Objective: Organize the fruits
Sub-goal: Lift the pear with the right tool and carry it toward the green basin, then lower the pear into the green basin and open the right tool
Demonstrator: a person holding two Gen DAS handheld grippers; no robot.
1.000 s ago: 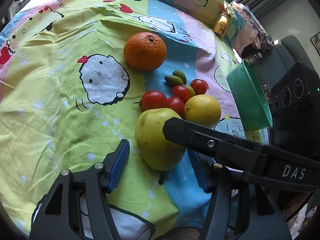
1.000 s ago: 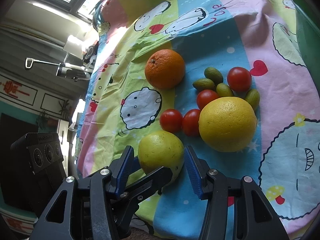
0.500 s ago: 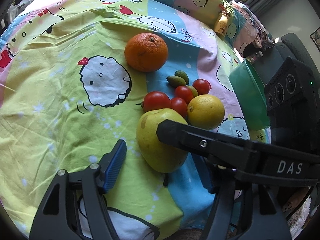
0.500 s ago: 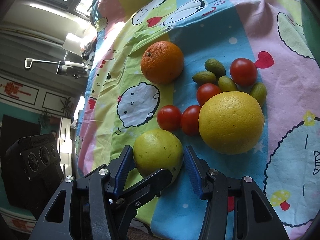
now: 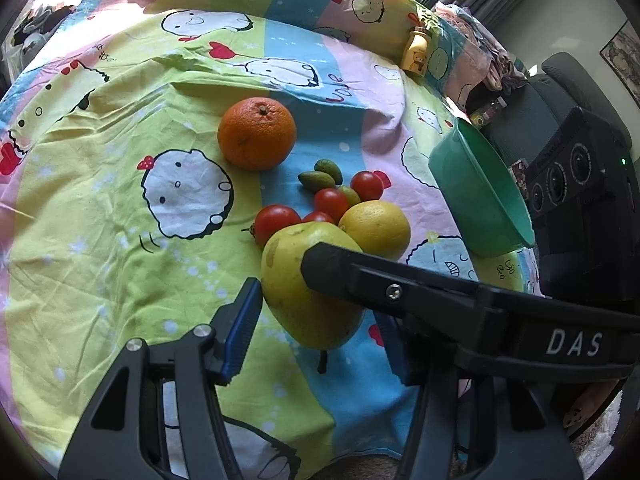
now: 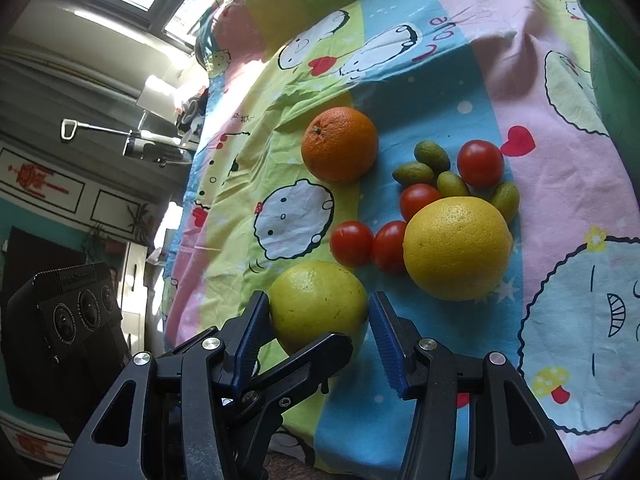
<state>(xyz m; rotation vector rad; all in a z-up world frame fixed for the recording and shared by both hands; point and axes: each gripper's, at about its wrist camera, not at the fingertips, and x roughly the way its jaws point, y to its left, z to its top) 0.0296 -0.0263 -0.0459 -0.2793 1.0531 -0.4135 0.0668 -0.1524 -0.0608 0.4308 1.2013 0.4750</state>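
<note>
Pear (image 5: pixel 296 292) picking is the step we judge to be in hand: the fruits lie loose on the cloth (image 5: pixel 120 260) that covers the surface, and none is in the green bowl (image 5: pixel 480 200) yet.

The pear lies at the near edge of the group, at 6 o'clock from the tomatoes (image 5: pixel 276 220), and it is between the fingers of both tools. The left claw (image 5: pixel 320 312) has just been closing with the pear between its fingers. Its left pad meets the fruit's flank, but the other pad is hidden behind the black finger of the right tool, so we cannot tell if it grips. In the right wrist view, the right claw (image 6: pixel 318 312) looks clamped on the pear, with a blue pad against each flank.

For the next move we think only one claw should carry the pear. It must lift straight, then go toward the bowl at 2 o'clock without pushing the yellow citrus (image 5: pixel 376 228), which is just beside it.

The pear is smooth and yellow-green, with a brown mark on the skin and a short dark stem toward us. Its body tapers, so it may slip along ribbed pads. The orange (image 5: pixel 256 138), at 11 o'clock, and the citrus are round with dimpled peel. The tomatoes are glossy and probably soft. The small green fruits (image 5: pixel 316 180) are oval. The bowl looks like thin plastic and the cloth is wrinkled.
</note>
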